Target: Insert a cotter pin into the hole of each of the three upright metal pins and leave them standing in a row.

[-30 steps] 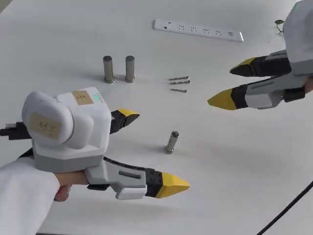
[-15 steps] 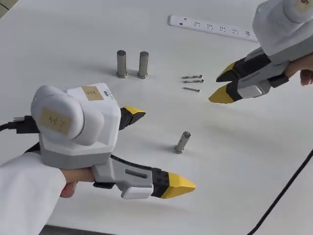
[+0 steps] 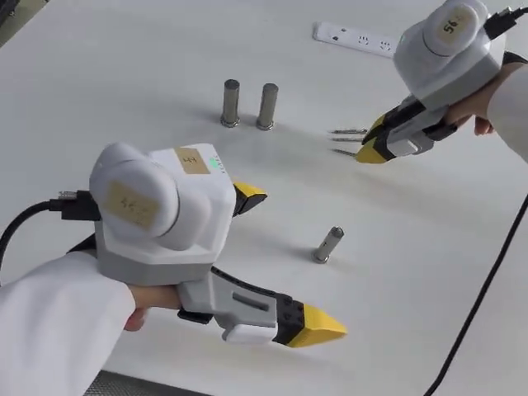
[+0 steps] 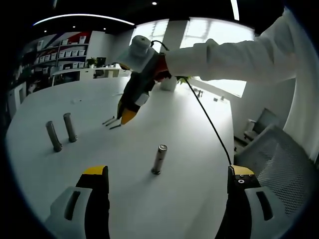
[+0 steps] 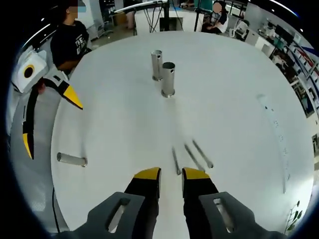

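Note:
Two metal pins (image 3: pixel 231 103) (image 3: pixel 266 107) stand side by side at the back. A third metal pin (image 3: pixel 328 245) stands alone nearer me, also in the left gripper view (image 4: pixel 159 159). Three cotter pins (image 3: pixel 346 140) lie flat on the table right of the pair. My right gripper (image 3: pixel 370 147) hovers at their right ends, jaws drawn to a narrow gap with nothing between them; the nearest cotter pin (image 5: pixel 176 162) lies just ahead of that gap. My left gripper (image 3: pixel 289 262) is held wide open, low on the left, with the lone pin ahead of it.
A white power strip (image 3: pixel 355 39) lies at the far edge of the white table (image 3: pixel 124 74). A black cable (image 3: pixel 487 289) runs down the right side. People and desks show behind the table in the right gripper view.
The right gripper has come down and left to the cotter pins, and its jaws have narrowed from wide open. The left gripper stays open; the head camera has shifted.

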Available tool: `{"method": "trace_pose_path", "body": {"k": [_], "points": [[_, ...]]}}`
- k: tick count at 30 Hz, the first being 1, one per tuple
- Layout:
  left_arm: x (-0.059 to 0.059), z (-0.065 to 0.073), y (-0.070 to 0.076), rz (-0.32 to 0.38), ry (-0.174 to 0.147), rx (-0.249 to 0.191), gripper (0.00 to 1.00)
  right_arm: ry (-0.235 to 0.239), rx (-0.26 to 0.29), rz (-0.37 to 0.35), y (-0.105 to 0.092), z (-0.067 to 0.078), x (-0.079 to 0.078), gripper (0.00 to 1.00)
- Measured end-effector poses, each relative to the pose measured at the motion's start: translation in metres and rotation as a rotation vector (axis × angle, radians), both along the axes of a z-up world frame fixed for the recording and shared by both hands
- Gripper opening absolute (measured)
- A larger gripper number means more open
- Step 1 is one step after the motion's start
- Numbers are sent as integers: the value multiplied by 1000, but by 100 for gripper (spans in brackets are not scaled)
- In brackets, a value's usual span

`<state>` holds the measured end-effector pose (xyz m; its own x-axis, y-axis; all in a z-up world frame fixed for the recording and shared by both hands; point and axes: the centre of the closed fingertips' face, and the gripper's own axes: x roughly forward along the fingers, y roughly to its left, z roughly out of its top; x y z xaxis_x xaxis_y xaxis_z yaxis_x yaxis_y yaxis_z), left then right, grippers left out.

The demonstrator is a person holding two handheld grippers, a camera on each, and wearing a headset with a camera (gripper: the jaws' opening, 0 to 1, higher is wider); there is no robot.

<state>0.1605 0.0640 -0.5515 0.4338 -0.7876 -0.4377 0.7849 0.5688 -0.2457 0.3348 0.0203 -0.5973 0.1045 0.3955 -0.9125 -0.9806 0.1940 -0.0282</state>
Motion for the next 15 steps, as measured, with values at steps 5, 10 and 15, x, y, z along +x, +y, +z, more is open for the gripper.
{"method": "trace_pose_path", "body": {"k": [5,10,15], "points": [[2,0,2,12,1,-5,99,5,-15,0,0,-8,8,11],[3,-1,3,16,4,-7,99,-16,-93,89,1,-11,5,11],[3,3,3,21,1,-13,99,-23,-137,131,5,-19,8,10]]}}
